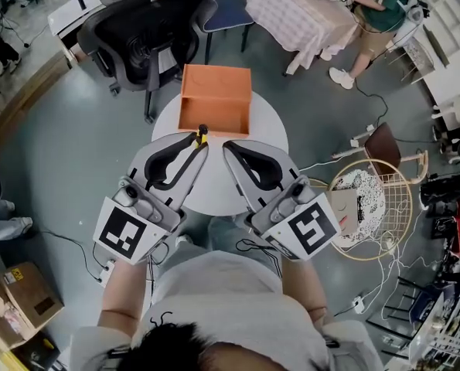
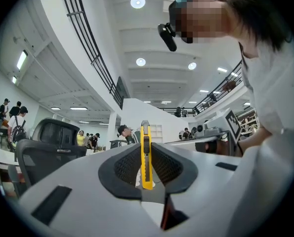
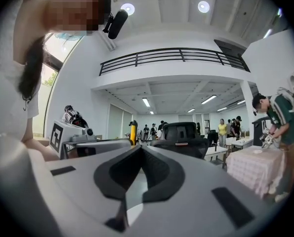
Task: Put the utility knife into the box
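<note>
An open orange box point(image 1: 215, 99) sits at the far side of a small round white table point(image 1: 268, 126). My left gripper point(image 1: 199, 142) is shut on a yellow utility knife point(image 1: 202, 134), whose tip sticks out past the jaws just short of the box's near wall. In the left gripper view the yellow utility knife point(image 2: 146, 154) stands upright, clamped between the dark pads, and the gripper point(image 2: 146, 147) points up into the room. My right gripper point(image 1: 228, 147) hangs beside the left one over the table, shut with nothing in it; the right gripper point(image 3: 139, 149) shows its pads together.
Black office chairs point(image 1: 141, 29) stand behind the table. A wire basket stool point(image 1: 373, 207) is at the right, a cloth-covered table point(image 1: 299, 10) with a person point(image 1: 376, 10) beside it at the back right, and cardboard boxes point(image 1: 21, 296) at the lower left.
</note>
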Motion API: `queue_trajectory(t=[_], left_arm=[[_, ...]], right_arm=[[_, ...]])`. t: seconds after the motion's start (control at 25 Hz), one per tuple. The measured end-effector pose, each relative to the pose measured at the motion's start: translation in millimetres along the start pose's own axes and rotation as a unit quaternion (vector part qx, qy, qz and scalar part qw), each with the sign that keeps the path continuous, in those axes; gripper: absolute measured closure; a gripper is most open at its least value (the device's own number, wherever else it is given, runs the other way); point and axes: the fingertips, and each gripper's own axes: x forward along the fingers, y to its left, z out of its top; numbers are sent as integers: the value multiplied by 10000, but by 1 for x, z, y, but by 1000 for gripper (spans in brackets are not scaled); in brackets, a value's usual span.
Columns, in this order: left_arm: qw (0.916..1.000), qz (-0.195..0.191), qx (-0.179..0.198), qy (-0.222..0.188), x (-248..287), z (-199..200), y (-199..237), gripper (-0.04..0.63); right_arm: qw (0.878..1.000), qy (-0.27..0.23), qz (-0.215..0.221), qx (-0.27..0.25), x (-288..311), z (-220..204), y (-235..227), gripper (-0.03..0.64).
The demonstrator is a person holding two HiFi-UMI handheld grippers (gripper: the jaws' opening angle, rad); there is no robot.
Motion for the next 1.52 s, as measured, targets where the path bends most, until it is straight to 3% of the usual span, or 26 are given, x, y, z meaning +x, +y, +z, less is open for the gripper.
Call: queue_trajectory(t=[0.2,0.44,0.88,1.2,1.52], left_arm=[[9996,218,36,-153,8,-3,3,528],[9990,442,24,17,57,-14,3,528],[9963,833,222,59,83,-22,6,528],[9964,801,192,224,88,-31,25,528],[9988,349,44,335,99,-39,64,528]], right_arm=[[9997,-8,242,-6,1,-7,-9,611],[9986,-5,521,69,-5,-9,-58,611],[9953,-98,930,257,-9,-26,-86,611],[9955,-79,841,420,8,-33,-98,611],[9977,-67,346,573,41,-35,-114,611]])
